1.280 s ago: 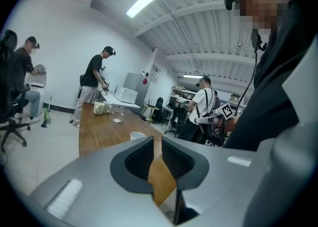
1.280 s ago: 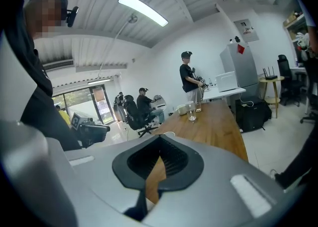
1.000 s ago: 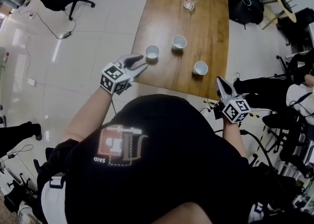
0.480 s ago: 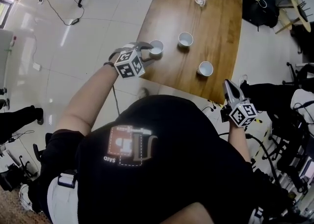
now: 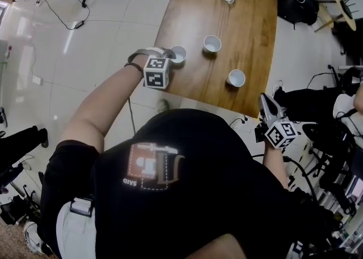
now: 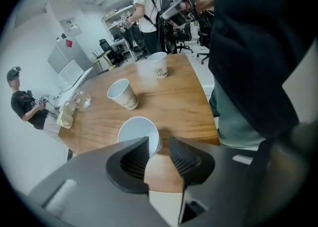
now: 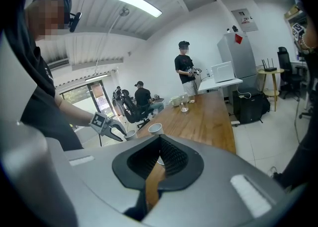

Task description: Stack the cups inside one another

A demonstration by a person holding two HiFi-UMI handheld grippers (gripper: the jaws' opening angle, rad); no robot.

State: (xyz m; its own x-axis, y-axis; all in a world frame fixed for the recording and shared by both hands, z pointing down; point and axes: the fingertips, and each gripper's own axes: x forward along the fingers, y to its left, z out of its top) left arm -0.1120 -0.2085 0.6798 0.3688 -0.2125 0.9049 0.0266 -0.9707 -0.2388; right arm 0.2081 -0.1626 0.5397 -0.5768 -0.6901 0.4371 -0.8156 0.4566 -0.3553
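Left tongs (image 6: pixel 159 140), newly dropped to the cup (image 5: pixel 178 54) at the surface's (image 5: pixel 249 31) 9 o'clock edge: jaws just narrowing but apart around its rim, no grip yet; right tongs (image 7: pixel 159 141) closed, empty; first pick-up looks imminent.

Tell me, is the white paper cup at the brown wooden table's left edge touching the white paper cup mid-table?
Apart. The head view shows bare table between the edge cup and the middle cup; the left gripper view agrees.
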